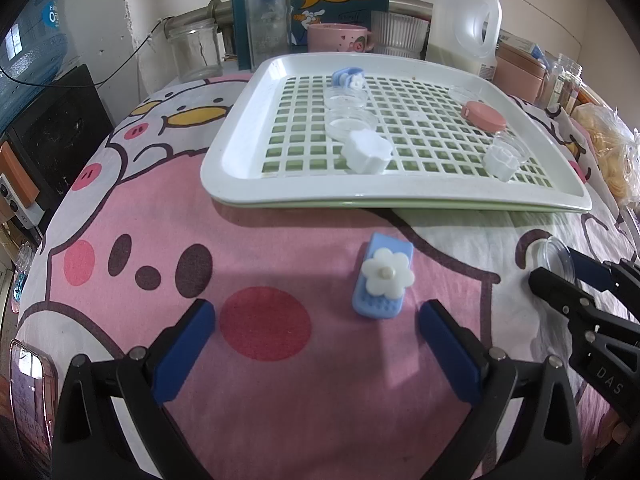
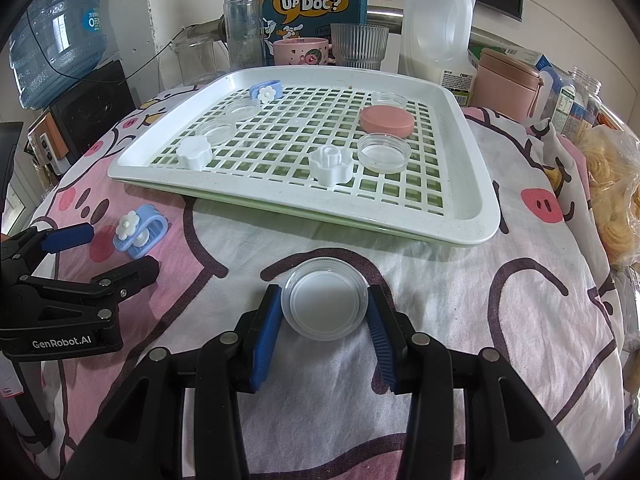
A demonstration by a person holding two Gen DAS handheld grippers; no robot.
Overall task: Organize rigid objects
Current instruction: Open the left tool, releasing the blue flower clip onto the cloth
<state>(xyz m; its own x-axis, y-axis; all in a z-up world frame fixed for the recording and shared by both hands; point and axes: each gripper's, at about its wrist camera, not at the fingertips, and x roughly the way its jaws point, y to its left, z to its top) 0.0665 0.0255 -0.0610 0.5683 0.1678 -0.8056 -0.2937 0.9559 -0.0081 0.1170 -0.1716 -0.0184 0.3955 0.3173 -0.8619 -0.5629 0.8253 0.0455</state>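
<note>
Cartoon-print cloth (image 2: 440,340) covers the table. Right gripper (image 2: 324,312) pinches a clear lid (image 2: 324,306) by its rim, ready for lifting to the white tray (image 2: 472,216). Left gripper (image 1: 316,320), fingers spread, brackets the blue flower clip (image 1: 384,280) without contact.

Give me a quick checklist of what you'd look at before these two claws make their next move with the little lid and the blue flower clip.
1. Right gripper on the clear round lid: ok, both pads sit against its rim.
2. Lid lifted off the cartoon cloth: cannot tell.
3. Left gripper ready: ok, jaws wide open and empty.
4. Blue flower clip lined up for the left gripper: ok, it lies on the cloth just ahead of the fingertips, untouched.
5. Free room on the white grid tray: ok, bare grid in the middle.
6. The two grippers apart: ok, a clear gap shows between them.
</note>
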